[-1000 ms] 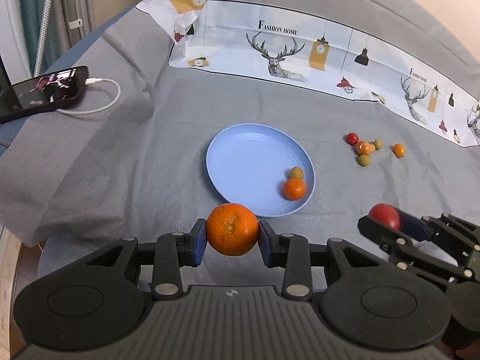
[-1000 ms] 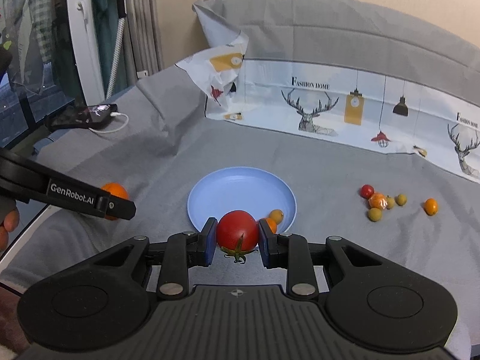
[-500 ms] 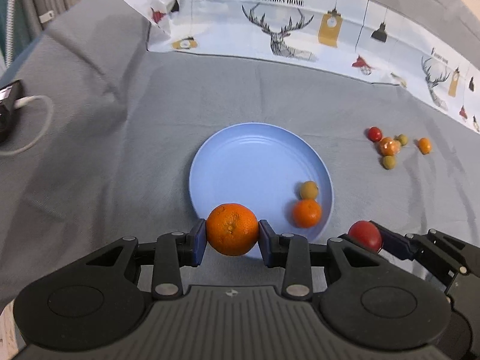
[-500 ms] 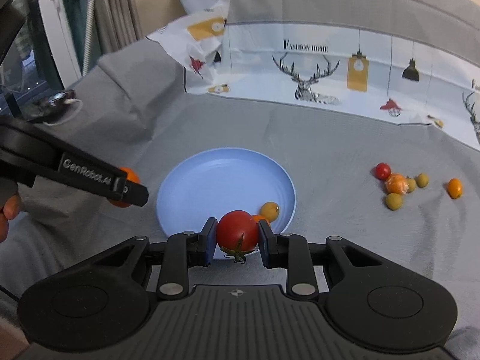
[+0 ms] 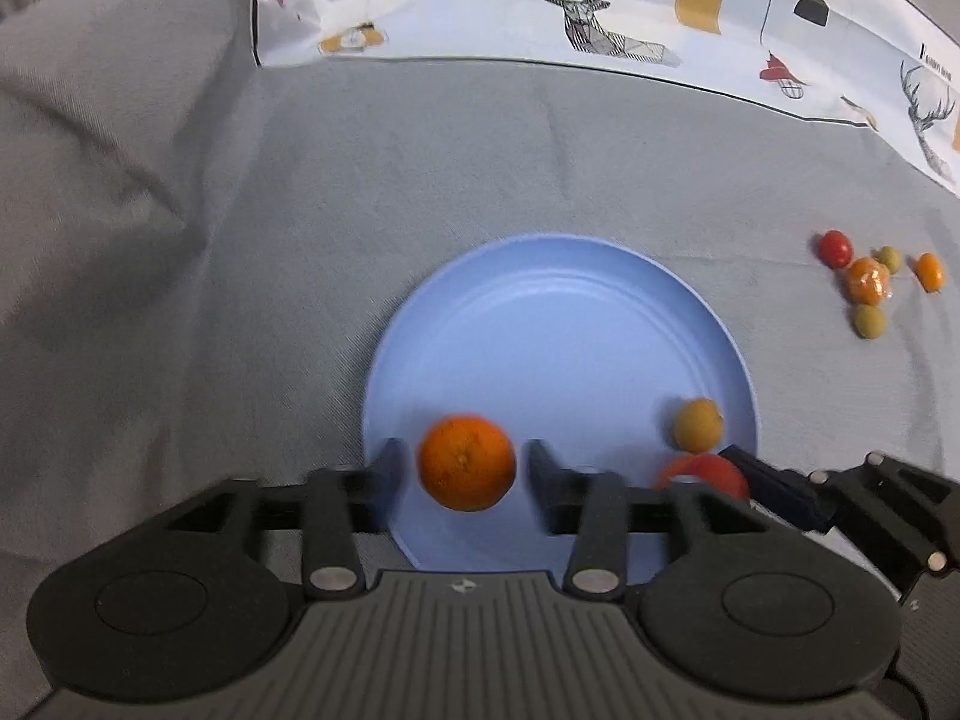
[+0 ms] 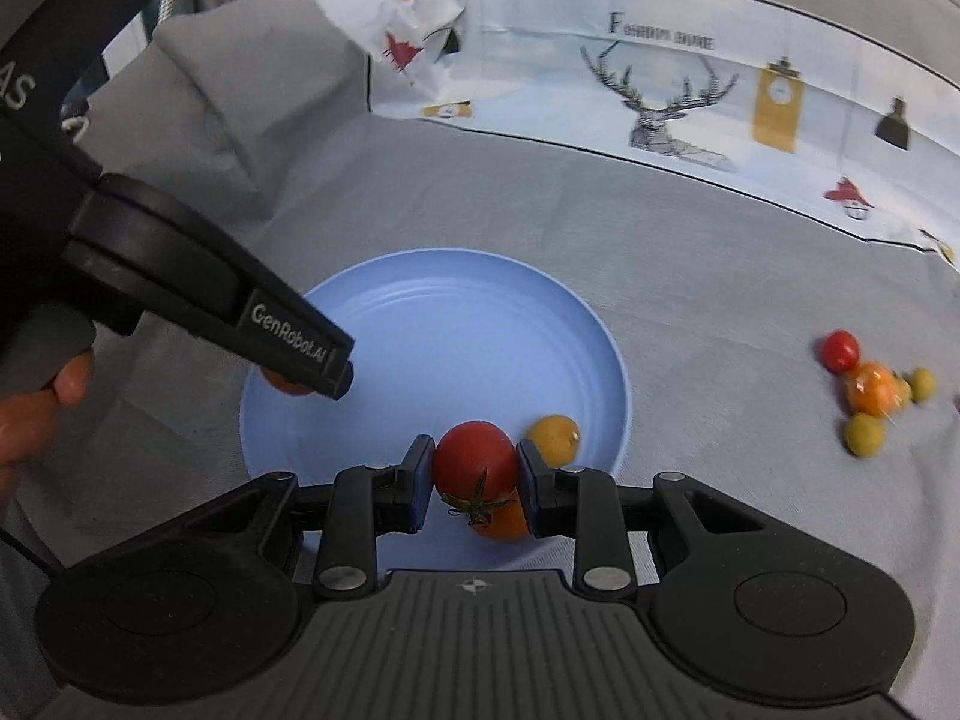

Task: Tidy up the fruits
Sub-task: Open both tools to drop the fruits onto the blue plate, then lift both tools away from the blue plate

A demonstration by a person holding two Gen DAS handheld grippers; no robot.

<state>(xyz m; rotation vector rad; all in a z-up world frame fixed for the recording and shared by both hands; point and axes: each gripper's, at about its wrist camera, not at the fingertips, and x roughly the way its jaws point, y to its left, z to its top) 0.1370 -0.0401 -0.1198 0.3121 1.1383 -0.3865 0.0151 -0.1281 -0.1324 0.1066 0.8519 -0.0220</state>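
A blue plate [image 5: 558, 324] lies on the grey cloth; it also shows in the right wrist view [image 6: 456, 336]. My left gripper [image 5: 462, 471] is open over the plate's near left edge, with the orange [image 5: 467, 462] loose between its spread fingers. My right gripper [image 6: 474, 483] is shut on a red tomato [image 6: 474, 461] over the plate's near right part. A small yellow fruit [image 6: 553, 438] and a small orange fruit [image 6: 504, 525] lie in the plate by the tomato.
A cluster of small fruits [image 5: 867, 282] lies on the cloth right of the plate, also in the right wrist view [image 6: 870, 390]. A white printed cloth [image 5: 600, 18] lies behind. The left gripper's body [image 6: 198, 282] crosses the plate's left side.
Both grippers moved forward over the plate. My left gripper's fingers opened and let go of the orange. My right gripper still holds the tomato.
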